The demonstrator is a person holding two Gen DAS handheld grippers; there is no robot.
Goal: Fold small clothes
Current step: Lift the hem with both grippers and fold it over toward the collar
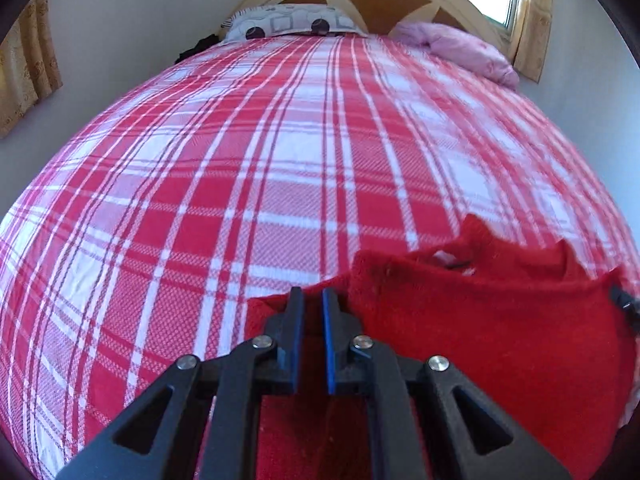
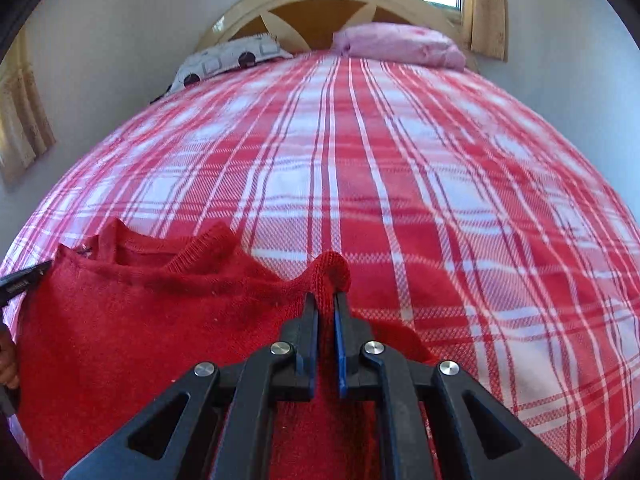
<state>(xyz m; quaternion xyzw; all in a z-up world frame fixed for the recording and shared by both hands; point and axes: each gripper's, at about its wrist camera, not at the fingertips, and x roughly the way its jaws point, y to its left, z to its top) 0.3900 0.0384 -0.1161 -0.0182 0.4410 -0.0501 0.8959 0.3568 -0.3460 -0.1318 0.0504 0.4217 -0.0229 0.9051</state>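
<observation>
We keep the left gripper [image 1: 313,294] and right gripper [image 2: 327,298] pinching the red sweater [image 2: 140,320] tight, laying it flat on the checked bed [image 2: 400,160].

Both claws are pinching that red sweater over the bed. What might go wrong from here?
The left gripper and right gripper each pinch only a small bit of the sweater's edge, so the knit might slip out.

The sweater hangs bunched between them, neckline sagging, so it might land creased on the bedspread rather than flat.

Red knit over red plaid could make its edges hard to see.
</observation>
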